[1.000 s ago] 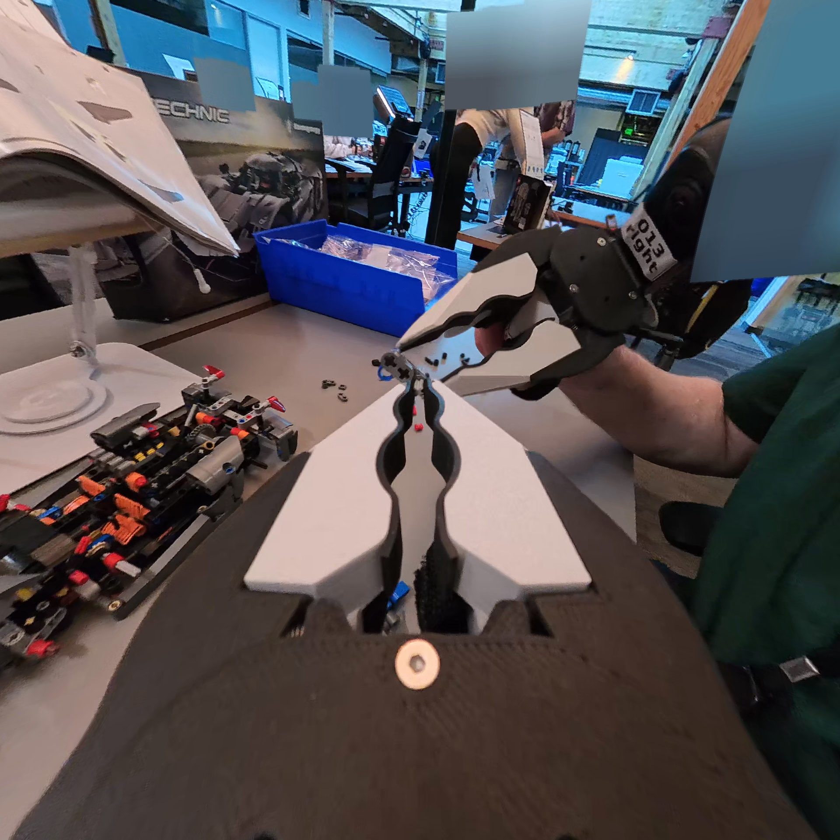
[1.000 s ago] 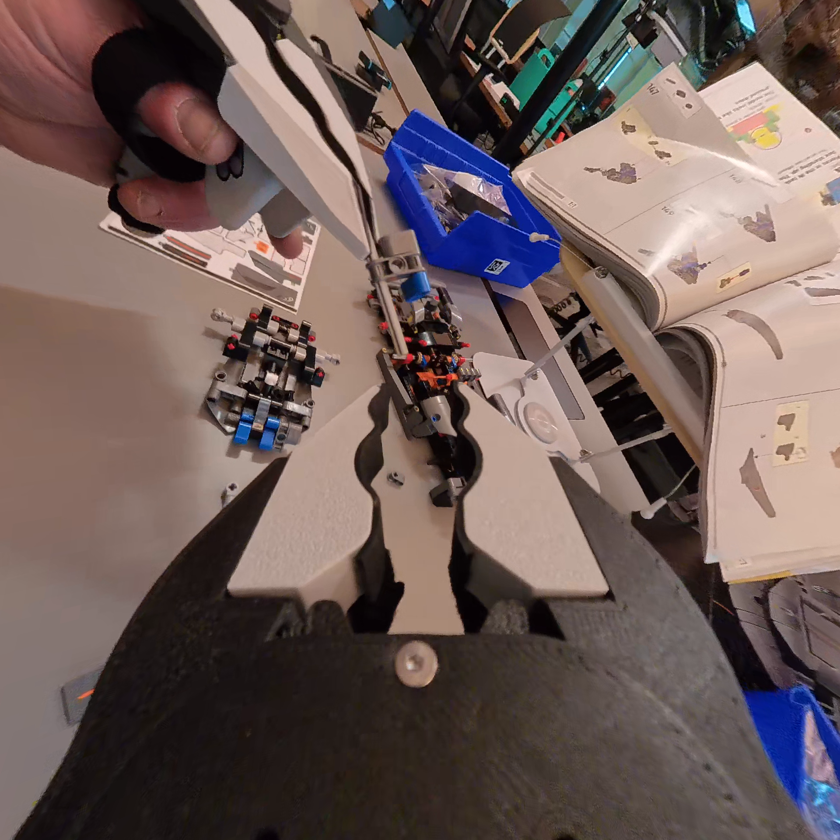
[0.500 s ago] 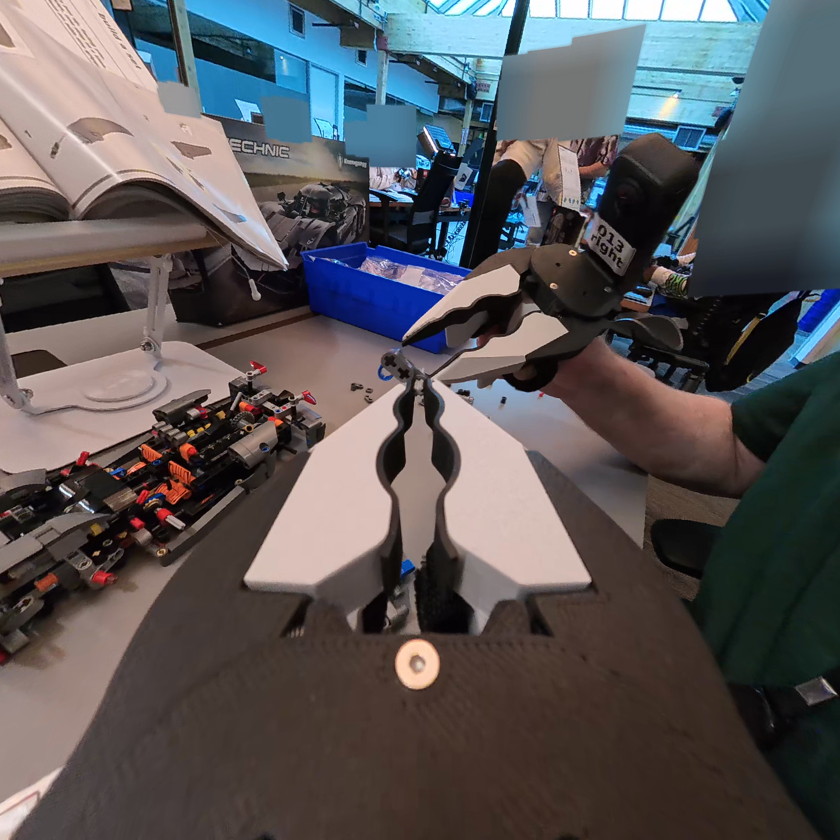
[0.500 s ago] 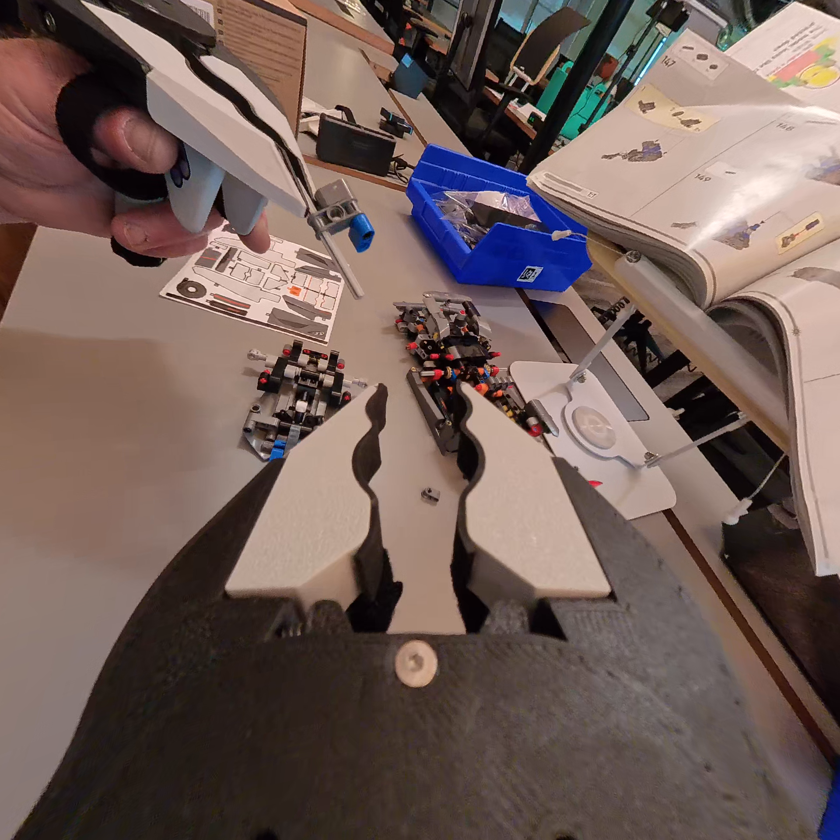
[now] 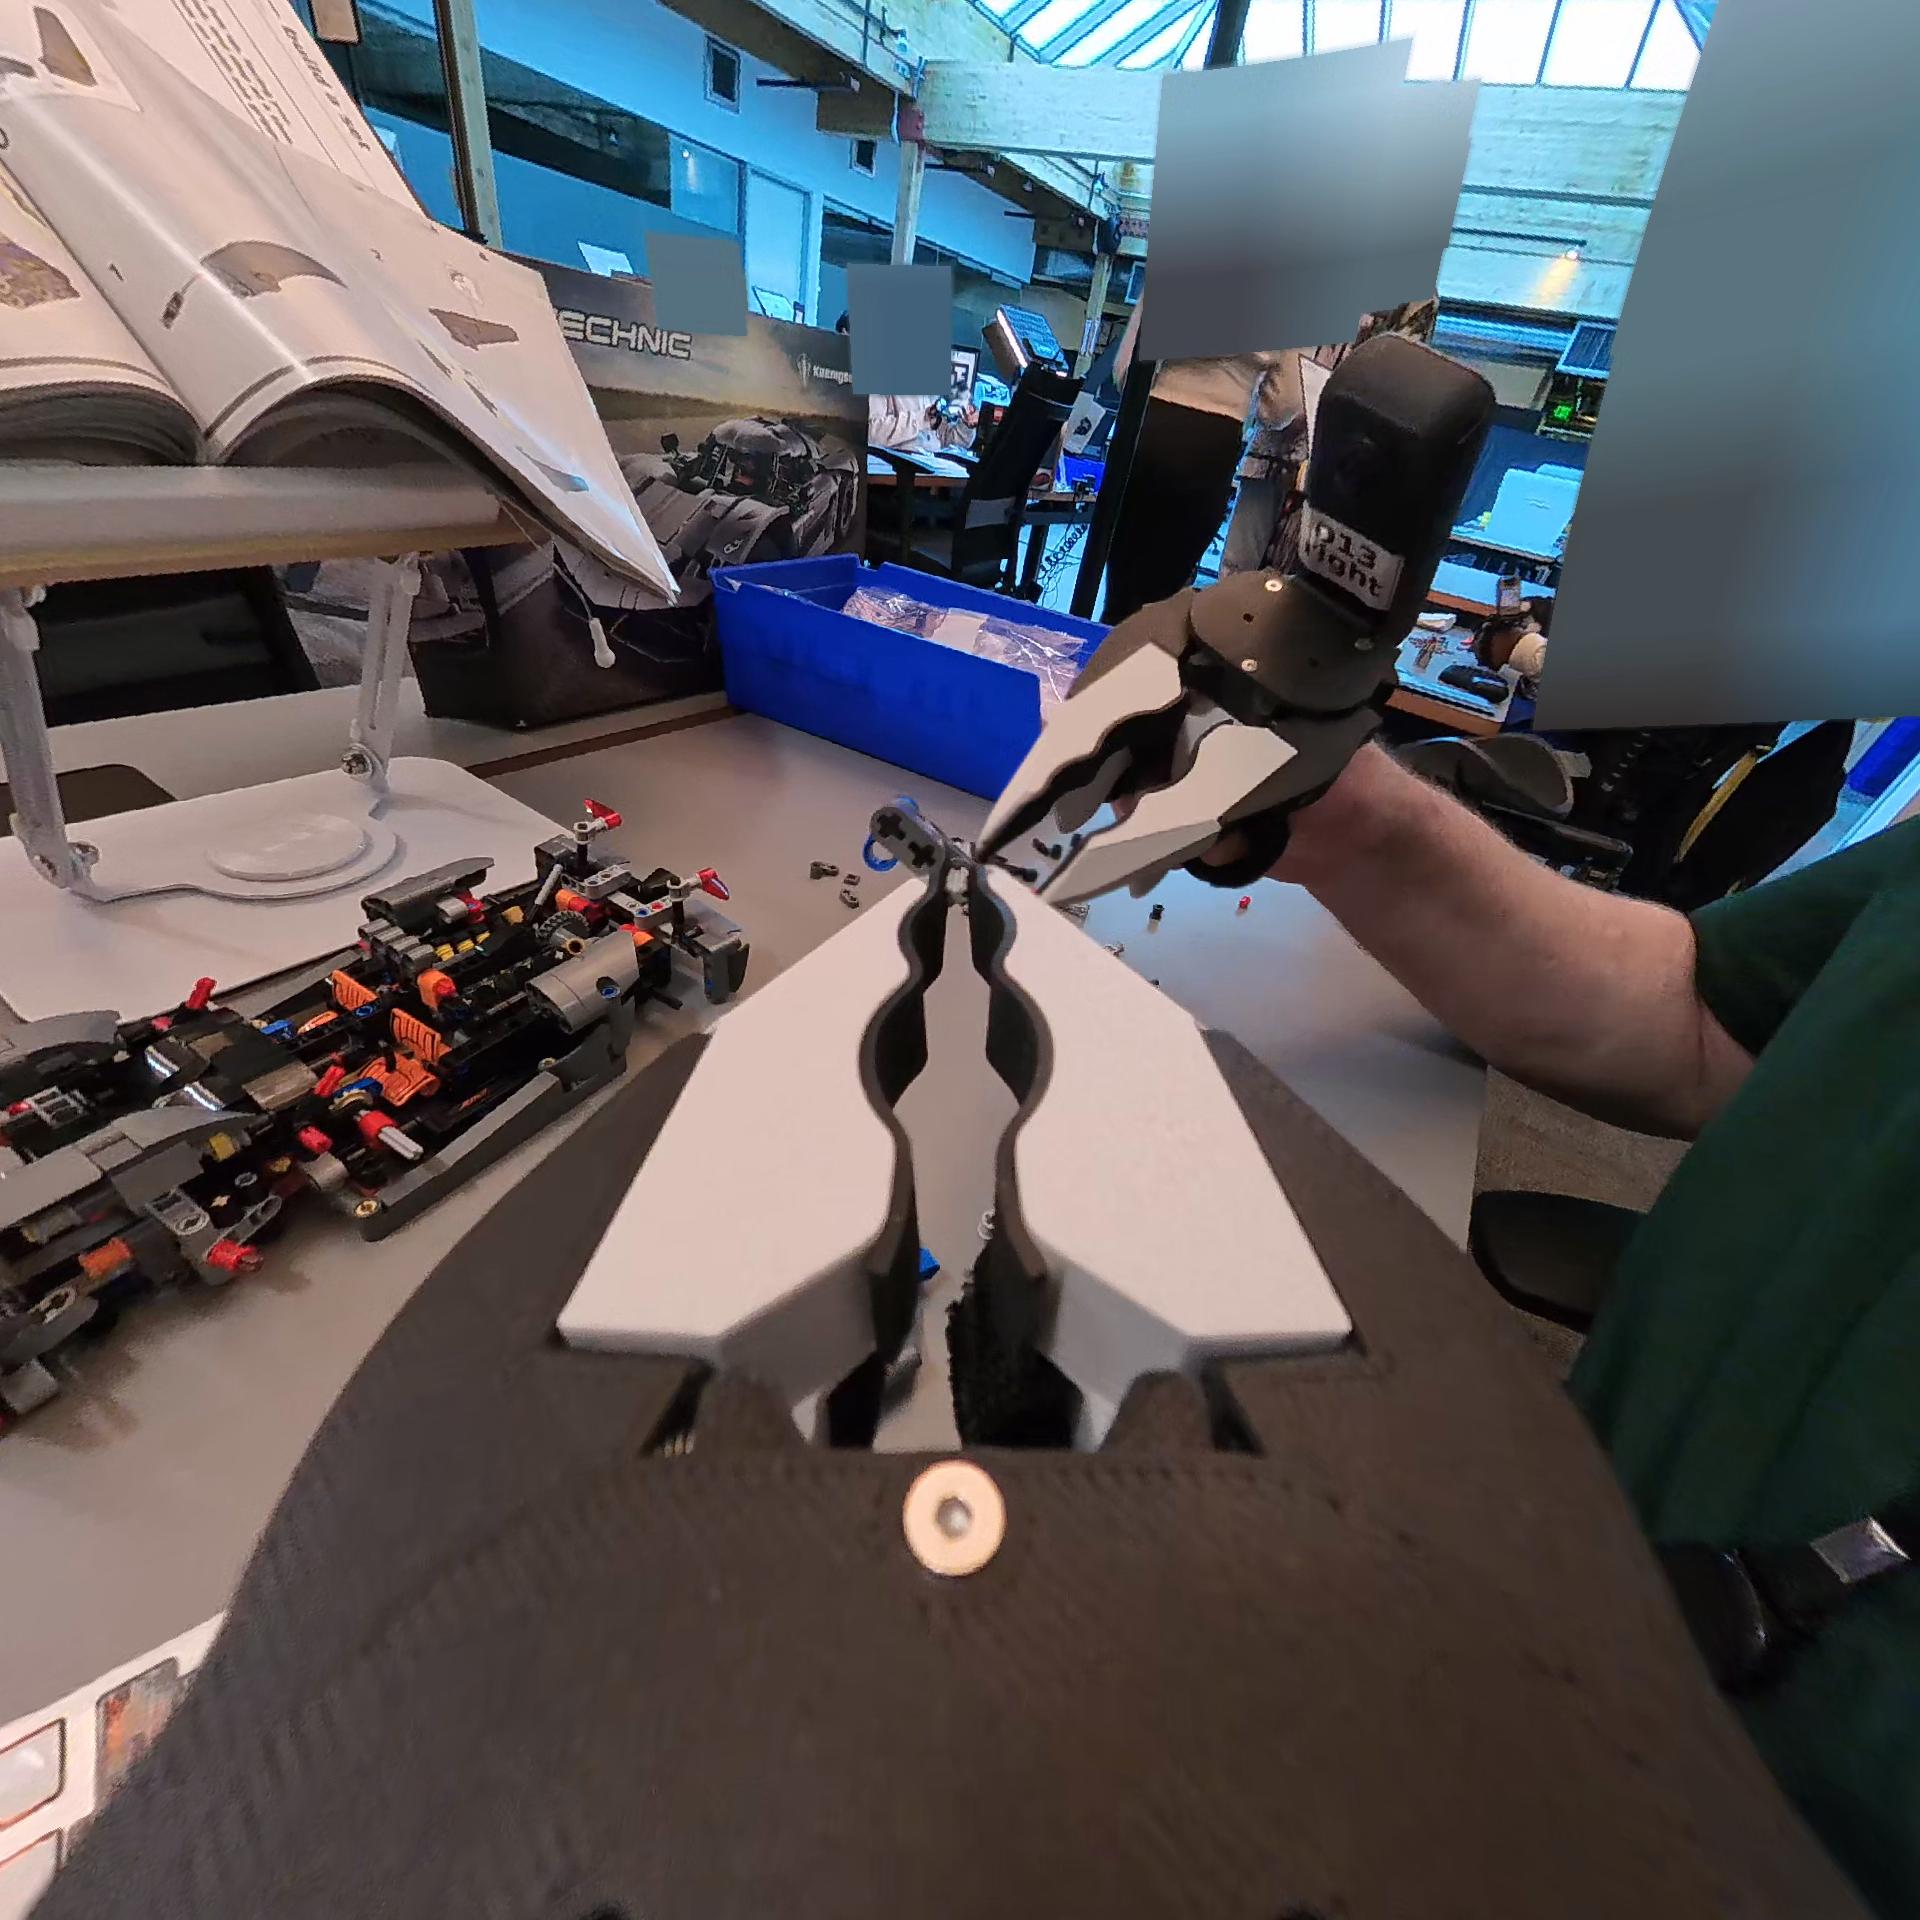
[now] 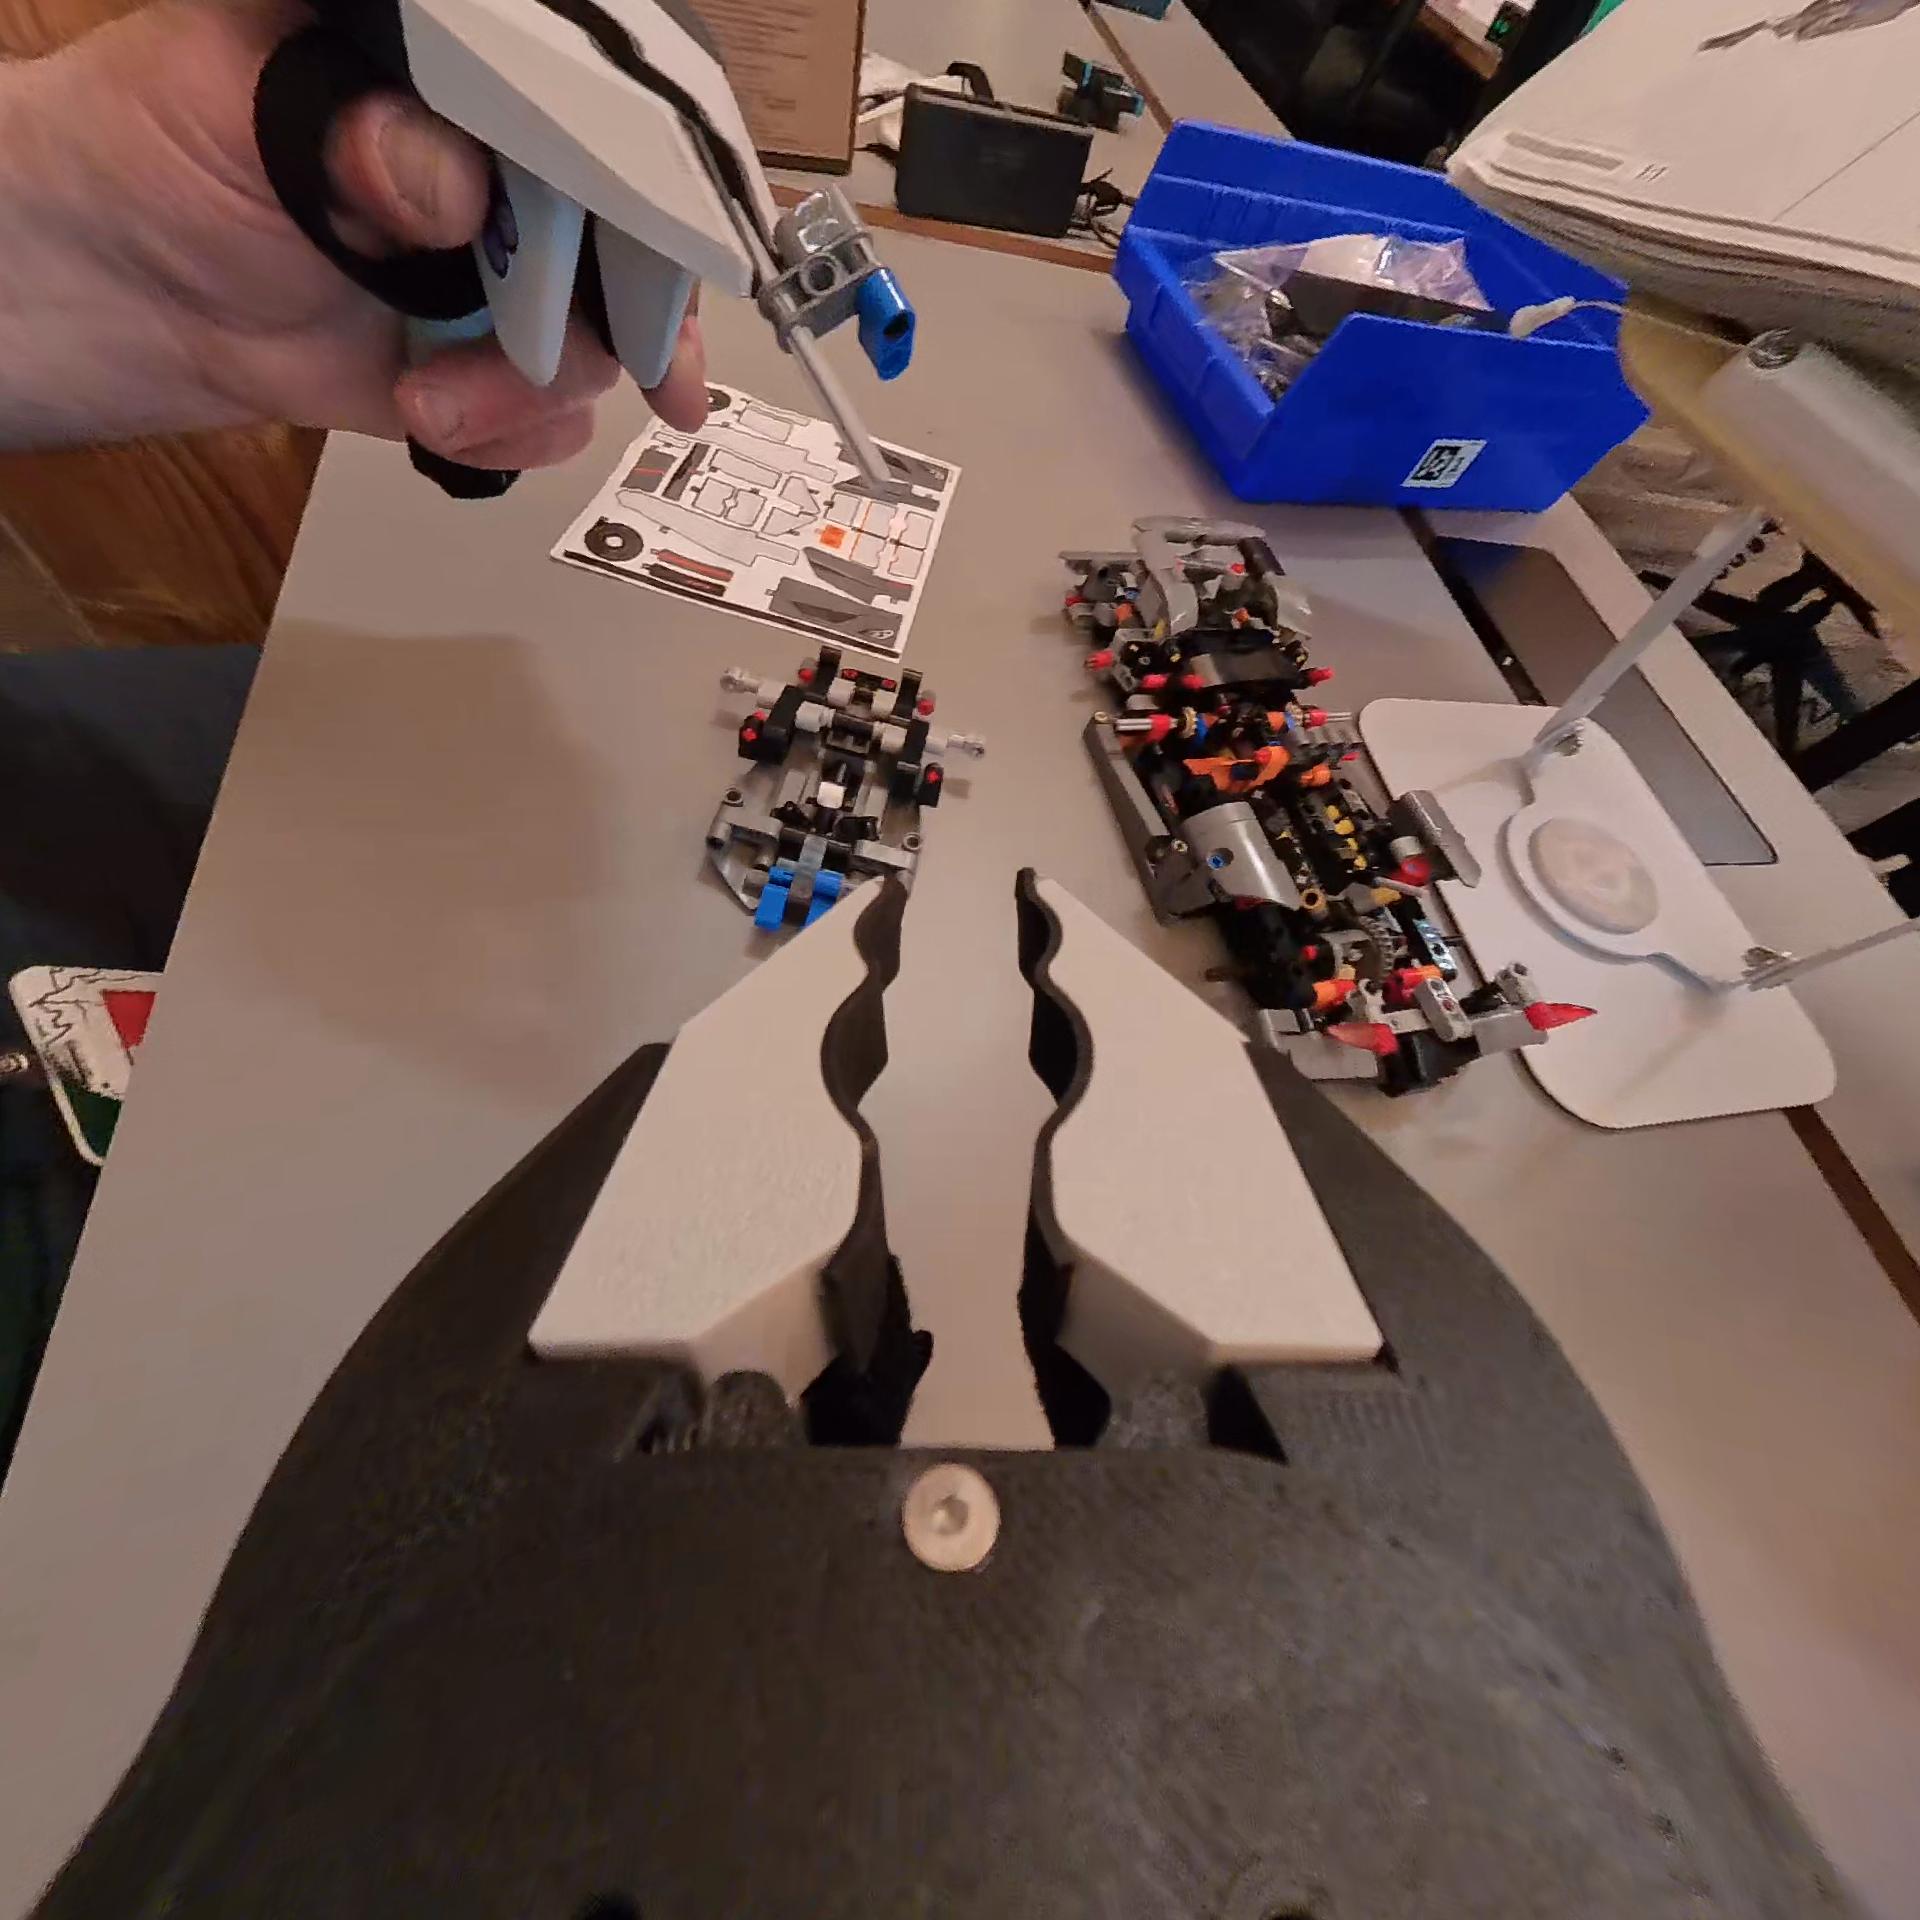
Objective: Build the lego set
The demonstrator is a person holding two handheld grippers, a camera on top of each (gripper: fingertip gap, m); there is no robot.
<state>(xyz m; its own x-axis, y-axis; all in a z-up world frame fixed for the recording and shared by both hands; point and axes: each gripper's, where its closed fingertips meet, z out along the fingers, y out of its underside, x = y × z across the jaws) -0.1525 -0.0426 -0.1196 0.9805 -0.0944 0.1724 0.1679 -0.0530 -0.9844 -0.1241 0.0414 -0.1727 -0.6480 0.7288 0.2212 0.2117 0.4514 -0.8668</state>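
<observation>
Your left gripper (image 5: 958, 883) is pinched tight on a small sub-assy (image 6: 831, 272): grey connector, thin grey axle, blue pin, held in the air over the table (image 6: 416, 790). The right wrist view shows it above the sticker sheet (image 6: 764, 520). Your right gripper (image 6: 956, 883) has its jaws partly apart w/ nothing between them; in the left wrist view its tips sit just beside the held piece. The big chassis (image 6: 1278, 821) lies near the book stand base (image 6: 1621, 914), and the smaller axle module (image 6: 831, 779) is beside it, both on the table. Risks, as I judge them: the grip looks to be only at the fingertips, on the thin end, so a side nudge from the right tips could twist or pop the piece out. The loose pin may slide off. Small bits (image 5: 836, 878) are scattered by the blue bin (image 5: 883, 675), so a dropped part would be easy to lose among them.
</observation>
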